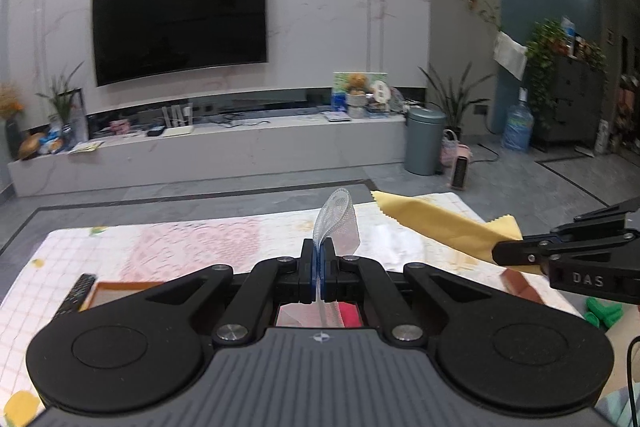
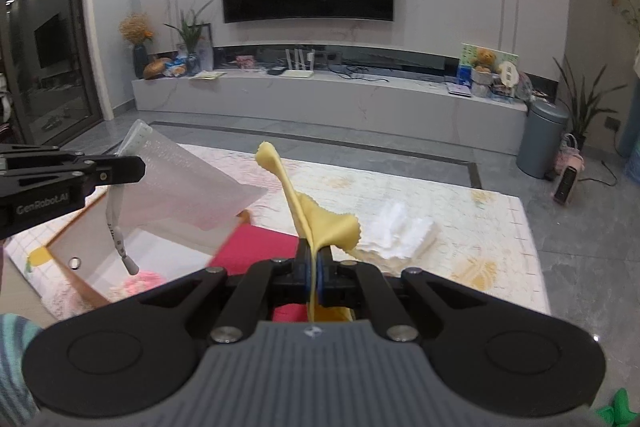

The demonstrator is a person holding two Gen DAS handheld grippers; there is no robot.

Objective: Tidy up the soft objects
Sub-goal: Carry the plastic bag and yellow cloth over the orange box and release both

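My left gripper (image 1: 319, 269) is shut on a translucent white mesh bag (image 1: 336, 223), whose edge curls up above the jaws. From the right wrist view the same bag (image 2: 188, 183) hangs broad and tilted from the left gripper (image 2: 138, 167), a white zipper cord (image 2: 116, 231) dangling below it. The right gripper (image 2: 315, 269) is shut on a yellow cloth (image 2: 320, 215) with pinked edges, which stands up above the fingers. Seen from the left, this cloth (image 1: 436, 219) trails out of the right gripper (image 1: 498, 253). Both are lifted above the table.
A patterned cloth covers the table (image 2: 480, 227). An open cardboard box (image 2: 80, 259) holds a red cloth (image 2: 256, 247) and a pink item (image 2: 138, 281). White folded tissue-like fabric (image 2: 400, 231) lies to the right. A remote (image 1: 76, 295) and a green object (image 1: 602, 313) sit nearby.
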